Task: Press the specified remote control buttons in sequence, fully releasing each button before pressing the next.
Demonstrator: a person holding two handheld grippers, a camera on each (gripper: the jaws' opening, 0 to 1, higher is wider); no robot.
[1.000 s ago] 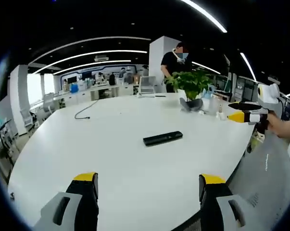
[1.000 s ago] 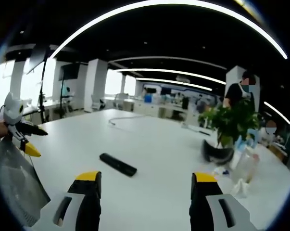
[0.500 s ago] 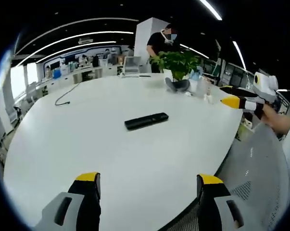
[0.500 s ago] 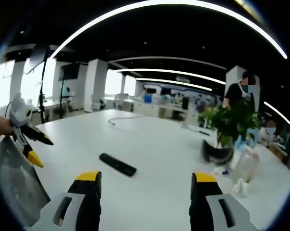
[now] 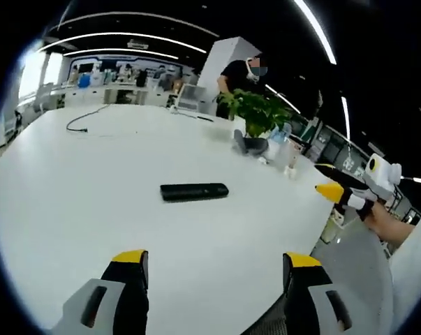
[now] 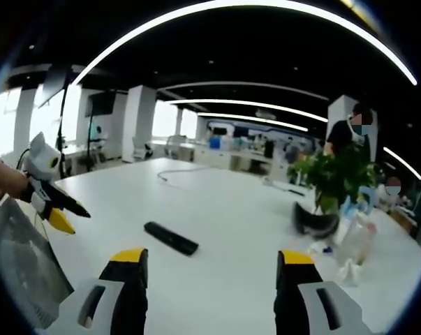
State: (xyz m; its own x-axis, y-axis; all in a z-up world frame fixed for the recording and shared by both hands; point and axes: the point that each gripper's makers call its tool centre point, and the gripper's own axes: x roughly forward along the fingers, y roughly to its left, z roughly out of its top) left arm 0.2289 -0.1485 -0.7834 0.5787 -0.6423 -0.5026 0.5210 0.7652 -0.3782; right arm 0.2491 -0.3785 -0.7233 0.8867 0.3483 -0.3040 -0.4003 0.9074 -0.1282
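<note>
**Both grippers off the table, remote lying flat near the middle**

Left gripper view: my left gripper (image 5: 213,279) sits over the near edge of the white table (image 5: 70,202), jaws spread wide, nothing between them. Ahead of the jaws the black remote control (image 5: 194,191) lies flat on the tabletop, toward the middle, touching nothing. A dark cable (image 5: 84,118) trails across the far left part of the tabletop. Toward the far right edge stands a potted plant (image 5: 255,115) with a few clear bottles (image 5: 283,150) just beside it. A person (image 5: 238,77) stands behind the plant, beyond the far edge. At the right, past the table's edge, I see my right gripper (image 5: 350,195) held in a hand (image 5: 385,223); I cannot tell from here how its jaws stand.

Right gripper view: at the left, the left gripper (image 6: 60,209) hangs just off the table's left edge, its yellow-tipped jaws parted. The remote control (image 6: 171,238) lies flat, left of centre, well apart from both grippers. My right gripper (image 6: 210,279) is at the near edge, jaws wide apart and empty. The potted plant (image 6: 329,181) and bottles (image 6: 357,241) stand at the right side of the tabletop.
</note>
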